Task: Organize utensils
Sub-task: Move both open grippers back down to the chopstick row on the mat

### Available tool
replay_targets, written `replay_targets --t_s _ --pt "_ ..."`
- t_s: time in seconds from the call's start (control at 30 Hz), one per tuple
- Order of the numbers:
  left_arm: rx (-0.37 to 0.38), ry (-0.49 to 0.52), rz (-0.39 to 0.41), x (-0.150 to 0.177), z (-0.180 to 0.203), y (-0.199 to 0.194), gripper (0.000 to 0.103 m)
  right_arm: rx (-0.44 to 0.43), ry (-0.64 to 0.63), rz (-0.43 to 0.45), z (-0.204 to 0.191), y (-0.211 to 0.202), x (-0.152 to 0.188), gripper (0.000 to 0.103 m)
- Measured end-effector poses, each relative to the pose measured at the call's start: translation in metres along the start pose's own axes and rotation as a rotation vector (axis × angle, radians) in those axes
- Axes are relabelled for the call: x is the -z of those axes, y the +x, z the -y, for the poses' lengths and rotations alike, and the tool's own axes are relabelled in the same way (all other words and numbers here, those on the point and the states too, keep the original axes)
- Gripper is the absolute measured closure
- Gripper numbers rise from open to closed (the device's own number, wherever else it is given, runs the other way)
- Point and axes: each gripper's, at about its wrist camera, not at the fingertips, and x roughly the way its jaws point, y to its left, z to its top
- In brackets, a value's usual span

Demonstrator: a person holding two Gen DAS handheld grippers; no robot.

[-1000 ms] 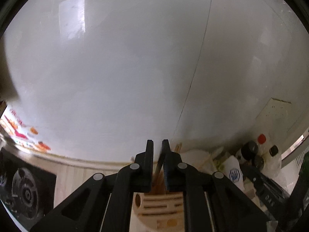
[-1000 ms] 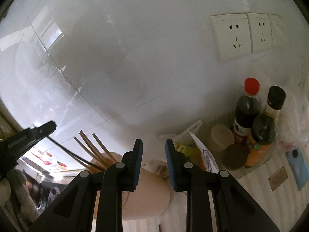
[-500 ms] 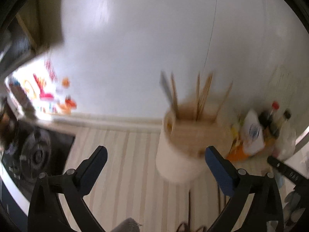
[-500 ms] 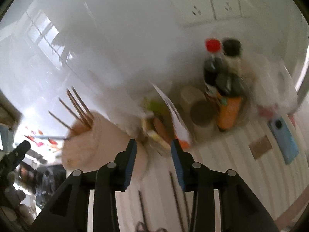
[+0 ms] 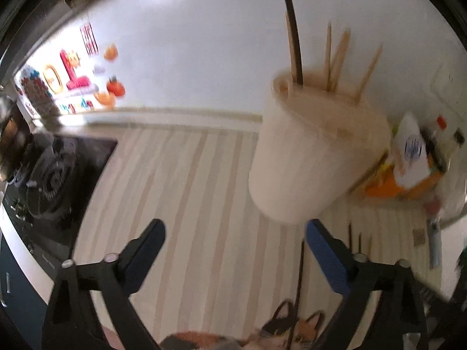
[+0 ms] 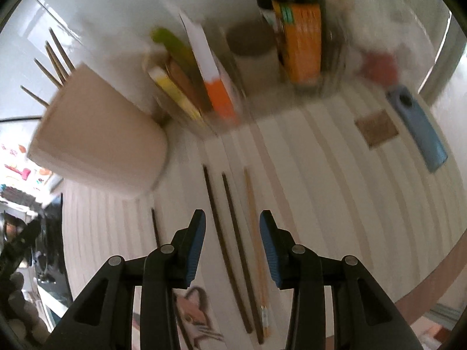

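**Chopsticks loose on the tabletop, both hand-held grippers released**

Chopsticks lie on the striped tabletop [image 6: 335, 175] in the right wrist view: two dark chopsticks [image 6: 230, 250] run side by side from about 12 o'clock down toward 6 o'clock, with a lighter wooden chopstick [image 6: 255, 233] just beside them on their 3 o'clock side. A further dark stick [image 6: 155, 227] lies apart at their 9 o'clock. The right hand-held gripper [image 6: 232, 233] hovers above these sticks, fingers spread and grasping nothing.

At 10 o'clock in that view stands the cream utensil holder [image 6: 96, 143], with wooden chopsticks [image 6: 55, 58] poking out of its top. Beside it, toward 12 o'clock, is a cluster of packets [image 6: 198, 81] and an orange-labelled bottle [image 6: 303, 40], all blurred. A blue flat object [image 6: 417, 128] lies at 2 o'clock near a small brown square [image 6: 376, 128].

In the left wrist view, the left hand-held gripper [image 5: 233, 248] is released wide, holding nothing. The holder [image 5: 309, 157] sits at 1 o'clock, with upright sticks and a dark, thin curved handle [image 5: 293, 29] rising from it. A black gas stove [image 5: 55, 180] sits at 9 o'clock. A cat-print item [image 5: 286, 332] shows at 6 o'clock.
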Motion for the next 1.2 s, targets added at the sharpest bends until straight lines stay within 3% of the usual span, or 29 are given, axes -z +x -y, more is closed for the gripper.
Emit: replay_targets --t_s 0.13,0.27,0.33,0.4,0.43,0.5,0.57,0.77,1.2 --pt "0.028 -0.023 0.125 -0.048 0.002 -0.024 0.022 0.001 0.011 -0.041 -0.001 0.008 -0.001 0.062" --pt "0.024 0.003 0.223 -0.094 0.011 -0.038 0.03 0.014 0.018 -0.009 -0.022 0.006 -0.03 0.062" --pt "0.014 0.019 0.234 -0.106 0.015 -0.037 0.032 0.072 -0.017 0.021 -0.041 -0.001 -0.046 0.062" --pt "0.011 0.035 0.227 -0.116 0.019 -0.031 0.048 0.208 -0.097 0.05 -0.065 -0.005 -0.062 0.062" --pt "0.012 0.042 0.218 -0.12 0.021 -0.027 0.053 0.237 -0.119 0.058 -0.072 -0.006 -0.068 0.062" --pt "0.016 0.051 0.195 -0.126 0.025 -0.018 0.08 0.27 -0.152 0.074 -0.087 -0.008 -0.079 0.057" --pt "0.027 0.053 0.174 -0.13 0.027 -0.01 0.096 0.29 -0.172 0.085 -0.096 -0.01 -0.086 0.048" --pt "0.072 0.057 0.197 -0.145 0.03 -0.019 0.099 0.276 -0.173 0.105 -0.107 -0.019 -0.096 0.048" --pt "0.135 0.162 0.137 -0.185 0.068 -0.046 0.101 0.222 -0.081 0.137 -0.1 -0.032 -0.119 0.048"
